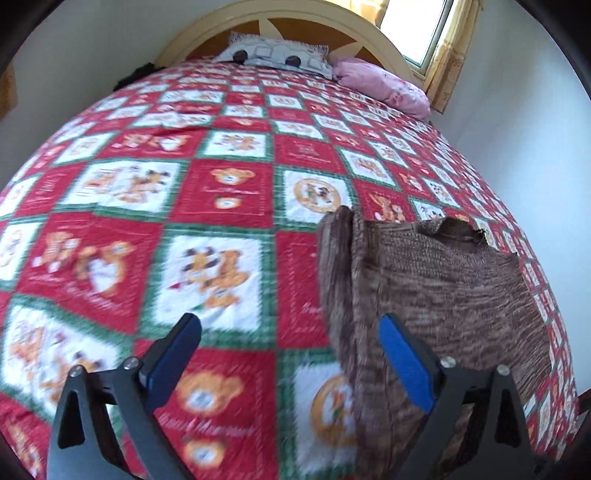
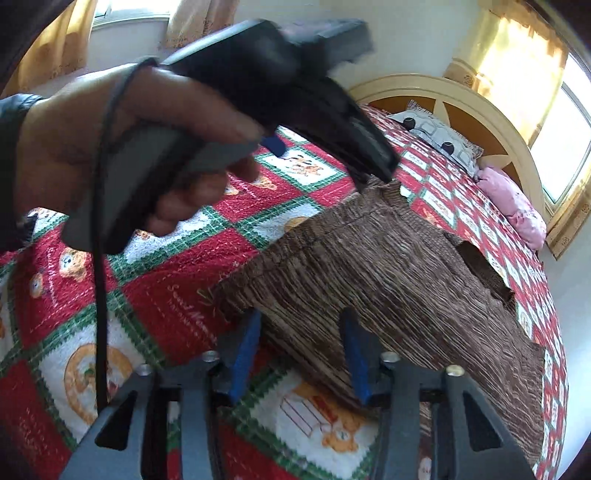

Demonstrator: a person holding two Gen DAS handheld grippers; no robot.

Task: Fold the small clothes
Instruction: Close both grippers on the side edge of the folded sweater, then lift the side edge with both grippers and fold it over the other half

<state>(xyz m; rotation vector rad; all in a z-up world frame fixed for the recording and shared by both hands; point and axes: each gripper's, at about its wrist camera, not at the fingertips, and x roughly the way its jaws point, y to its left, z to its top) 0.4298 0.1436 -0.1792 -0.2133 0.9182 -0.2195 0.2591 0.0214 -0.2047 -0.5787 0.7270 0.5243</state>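
Bed (image 1: 229, 110) fills both views, covered w/ red-green-white patchwork quilt (image 1: 221, 192) showing teddy-bear squares. Arched cream headboard (image 1: 280, 22) at far end, wooden panel inside it. Window (image 1: 417, 26) w/ yellow curtains at the right of the headboard. Two pillows against the headboard: grey-white patterned pillow (image 1: 277, 55) and pink pillow (image 1: 384, 85) beside it, near the window.

Brown knit garment (image 1: 436, 288) lies on the quilt, right side of the left wrist view, its left edge doubled over in a thick fold; neck opening points toward the headboard.

Left tool (image 1: 290, 334) hovers over the quilt, jaws wide apart, nothing between them; its right finger is over the garment's folded edge. Person's hand (image 2: 110, 147) grips its handle, seen from the right wrist cam.

Right tool (image 2: 299, 332) is about half open, blue pads either side of the garment's near edge, not pressing on it as far as visible.
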